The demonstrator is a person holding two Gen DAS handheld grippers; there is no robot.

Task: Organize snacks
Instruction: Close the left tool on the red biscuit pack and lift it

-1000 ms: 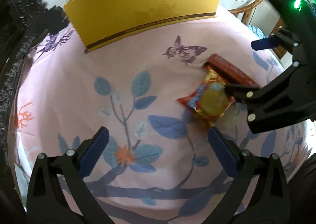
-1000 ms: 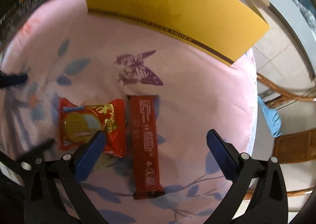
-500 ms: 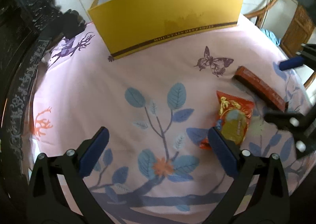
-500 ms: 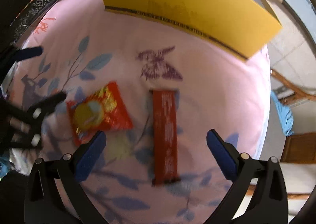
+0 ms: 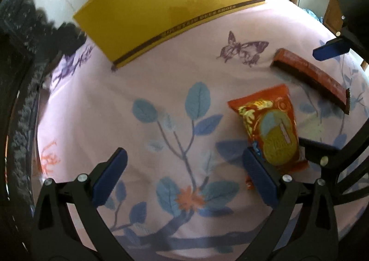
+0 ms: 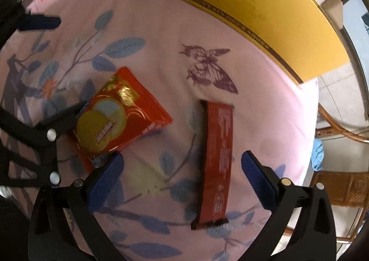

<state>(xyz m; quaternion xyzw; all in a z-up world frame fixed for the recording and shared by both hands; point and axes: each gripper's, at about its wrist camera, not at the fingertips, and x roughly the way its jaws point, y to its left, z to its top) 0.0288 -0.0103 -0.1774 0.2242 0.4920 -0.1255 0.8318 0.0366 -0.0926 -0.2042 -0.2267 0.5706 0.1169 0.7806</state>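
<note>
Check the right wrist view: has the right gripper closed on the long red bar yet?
No. The right gripper is open, with the red snack bar lying flat on the tablecloth between its fingers.

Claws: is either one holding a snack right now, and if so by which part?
Nothing is held. Both the left claw and right claw are open; the red packet and chocolate bar lie on the tablecloth.

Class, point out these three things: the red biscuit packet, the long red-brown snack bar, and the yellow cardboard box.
red biscuit packet [image 6: 115, 118], right wrist view, printed face.
long red-brown snack bar [image 6: 219, 157], right wrist view, wrapper middle.
yellow cardboard box [image 5: 180, 5], left wrist view, front wall.
</note>
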